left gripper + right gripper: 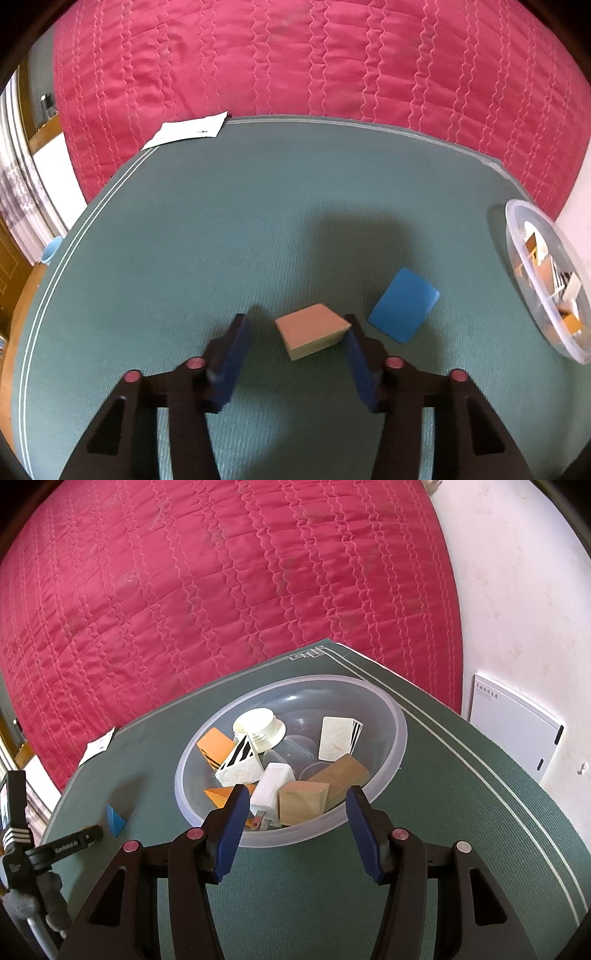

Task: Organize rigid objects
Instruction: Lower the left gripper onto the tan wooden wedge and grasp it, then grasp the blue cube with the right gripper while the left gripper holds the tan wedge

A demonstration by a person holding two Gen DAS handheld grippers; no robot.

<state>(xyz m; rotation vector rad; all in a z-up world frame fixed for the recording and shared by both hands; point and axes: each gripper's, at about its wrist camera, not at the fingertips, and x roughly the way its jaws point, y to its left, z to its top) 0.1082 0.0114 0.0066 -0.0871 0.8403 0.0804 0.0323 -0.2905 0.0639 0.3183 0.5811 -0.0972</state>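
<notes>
The wooden block lies on the green mat, low in the left wrist frame, between the fingers of the left gripper. Its long axis runs across the gap, slightly skewed. The right-hand pad touches one block corner; the left-hand pad stands apart, so nothing is clamped. The right gripper hangs part-open and empty over the bowl.

Heads up, your clear bowl right of the left jaws is cut off by the edge, and the paper's print ahead is unreadable.
</notes>
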